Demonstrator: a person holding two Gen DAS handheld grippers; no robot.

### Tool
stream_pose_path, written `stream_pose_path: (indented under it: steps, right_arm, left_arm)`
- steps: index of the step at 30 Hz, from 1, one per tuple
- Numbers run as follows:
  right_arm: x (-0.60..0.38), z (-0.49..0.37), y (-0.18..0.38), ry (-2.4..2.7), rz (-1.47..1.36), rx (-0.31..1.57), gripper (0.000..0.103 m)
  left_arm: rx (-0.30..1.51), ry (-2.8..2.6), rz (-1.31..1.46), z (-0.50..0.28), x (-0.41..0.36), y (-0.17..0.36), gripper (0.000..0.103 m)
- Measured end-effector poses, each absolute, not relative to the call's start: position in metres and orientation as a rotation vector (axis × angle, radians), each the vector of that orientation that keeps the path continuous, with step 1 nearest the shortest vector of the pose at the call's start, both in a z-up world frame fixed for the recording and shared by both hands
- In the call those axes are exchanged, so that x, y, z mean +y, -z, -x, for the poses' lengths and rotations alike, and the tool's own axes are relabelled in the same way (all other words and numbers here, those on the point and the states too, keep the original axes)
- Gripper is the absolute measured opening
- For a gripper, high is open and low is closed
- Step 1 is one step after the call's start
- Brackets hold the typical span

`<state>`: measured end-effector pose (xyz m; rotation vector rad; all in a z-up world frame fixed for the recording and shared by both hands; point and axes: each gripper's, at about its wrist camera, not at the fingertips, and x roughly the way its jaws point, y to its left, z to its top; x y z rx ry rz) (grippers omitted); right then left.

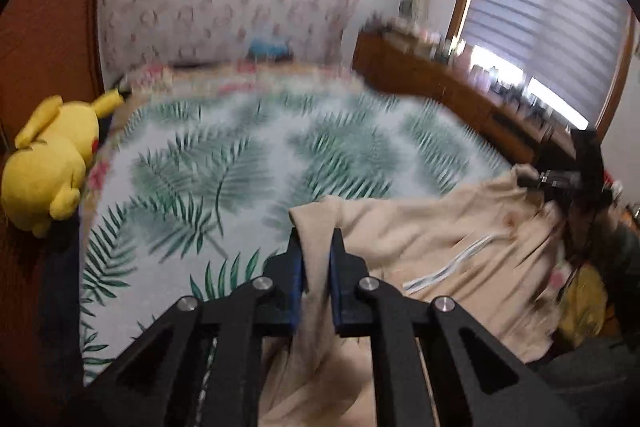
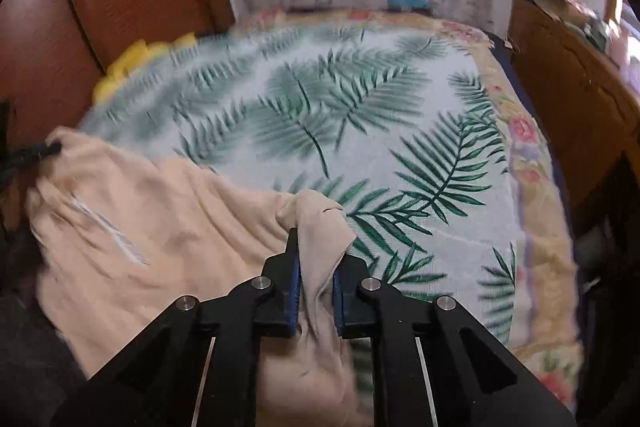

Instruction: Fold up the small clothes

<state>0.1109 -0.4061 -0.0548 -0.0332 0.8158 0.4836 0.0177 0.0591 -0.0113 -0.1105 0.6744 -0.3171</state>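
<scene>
Beige garment point(image 1: 440, 247) stretched between both, left hand-held gripper point(image 1: 316, 247) pinching one corner; right hand-held gripper point(image 2: 316, 247) another

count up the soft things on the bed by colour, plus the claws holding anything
beige garment: 1
yellow plush toy: 1
green leaf-print sheet: 1
claws gripping the garment: 2, left claw and right claw
total: 5
</scene>
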Motion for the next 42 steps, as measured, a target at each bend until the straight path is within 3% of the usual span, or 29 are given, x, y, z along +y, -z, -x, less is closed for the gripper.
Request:
stream_pose_path:
  steps: [9,27,36,42]
  right_arm:
    - [-0.424,-0.026,-0.088,-0.453,-0.022,0.47,0.009]
    - [-0.425,0.05,-0.329,-0.42,0.159,0.035,0.009]
    - [-0.428,0.072,-0.388,-0.401,0.195,-0.059,0.009]
    - [-0.43,0.082,-0.4,-0.388,0.207,-0.066,0.009]
  left_arm:
    - [0.388,0.398,0.126,0.027,0.053,-0.127,0.008]
    - [0.025,0.372,0.048,0.075,0.087,-0.316,0.008]
    - [-0.064,0.337,0.003,0.108,0.104,-0.377,0.008]
    - [-0.073,0.315,-0.019,0.112,0.106,-0.39,0.008]
